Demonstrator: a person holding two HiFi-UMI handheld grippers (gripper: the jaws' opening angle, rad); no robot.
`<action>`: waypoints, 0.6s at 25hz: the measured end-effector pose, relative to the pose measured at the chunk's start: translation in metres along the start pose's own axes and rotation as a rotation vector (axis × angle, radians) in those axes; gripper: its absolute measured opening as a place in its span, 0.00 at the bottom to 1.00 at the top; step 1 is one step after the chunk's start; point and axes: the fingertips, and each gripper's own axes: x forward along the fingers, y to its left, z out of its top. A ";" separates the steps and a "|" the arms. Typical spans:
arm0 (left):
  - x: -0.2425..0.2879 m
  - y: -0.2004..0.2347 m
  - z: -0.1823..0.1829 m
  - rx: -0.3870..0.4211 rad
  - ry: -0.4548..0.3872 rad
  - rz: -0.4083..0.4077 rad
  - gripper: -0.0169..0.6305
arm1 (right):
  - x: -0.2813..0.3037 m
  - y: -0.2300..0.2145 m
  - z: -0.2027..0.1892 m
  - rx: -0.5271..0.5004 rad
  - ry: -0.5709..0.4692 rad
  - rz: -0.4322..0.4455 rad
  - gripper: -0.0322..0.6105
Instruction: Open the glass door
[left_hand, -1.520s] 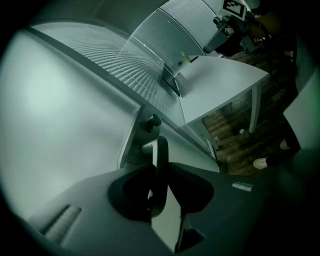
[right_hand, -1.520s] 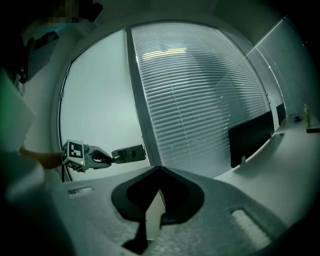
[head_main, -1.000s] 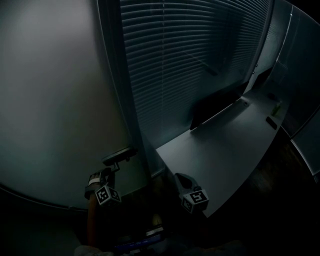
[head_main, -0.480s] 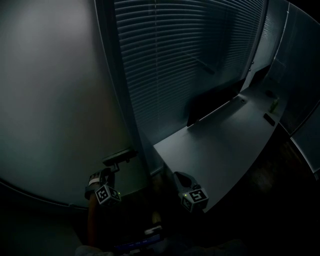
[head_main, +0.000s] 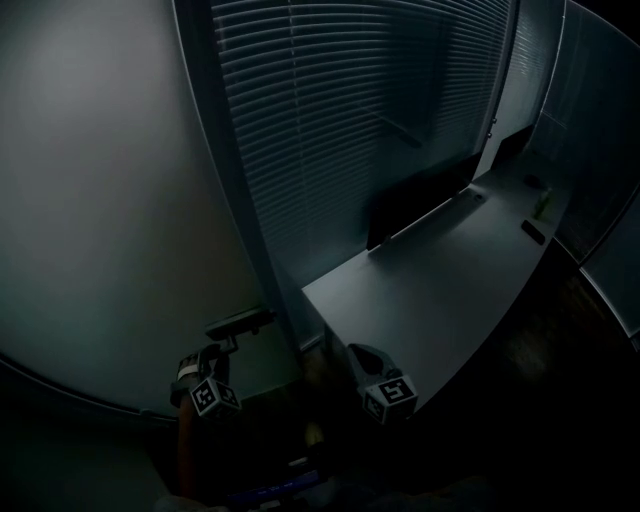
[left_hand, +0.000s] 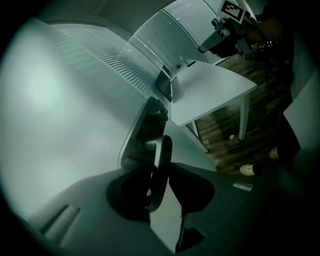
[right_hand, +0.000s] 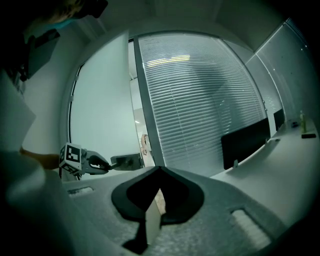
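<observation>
Glass door (right_hand: 100, 100) ajar off frame (right_hand: 146, 110); left tongs (left_hand: 161, 168) pinch handle (left_hand: 164, 147); right tongs (right_hand: 159, 170) together.

Our left gripper, a dark two-jaw claw with a marker cube (head_main: 226, 343), tilts downward ahead of our left forearm (head_main: 185, 447). Its jaws are closed on the dark lever door handle (left_hand: 161, 162), which stands upright between them, pressed by both pads. Our right gripper, the same dark claw with its own marker cube (head_main: 360, 352), hangs well apart to the right, pointing nearly level. Its jaws are drawn together and grip nothing.
</observation>
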 end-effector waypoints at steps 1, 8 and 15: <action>-0.002 -0.004 -0.001 -0.002 0.000 0.001 0.20 | -0.003 0.001 -0.002 -0.001 -0.001 0.003 0.05; -0.007 -0.025 -0.008 0.001 0.007 0.013 0.21 | -0.014 0.002 -0.014 -0.010 0.000 0.022 0.05; -0.036 -0.043 -0.008 -0.009 0.020 -0.002 0.22 | -0.040 0.011 -0.010 -0.013 -0.013 0.036 0.05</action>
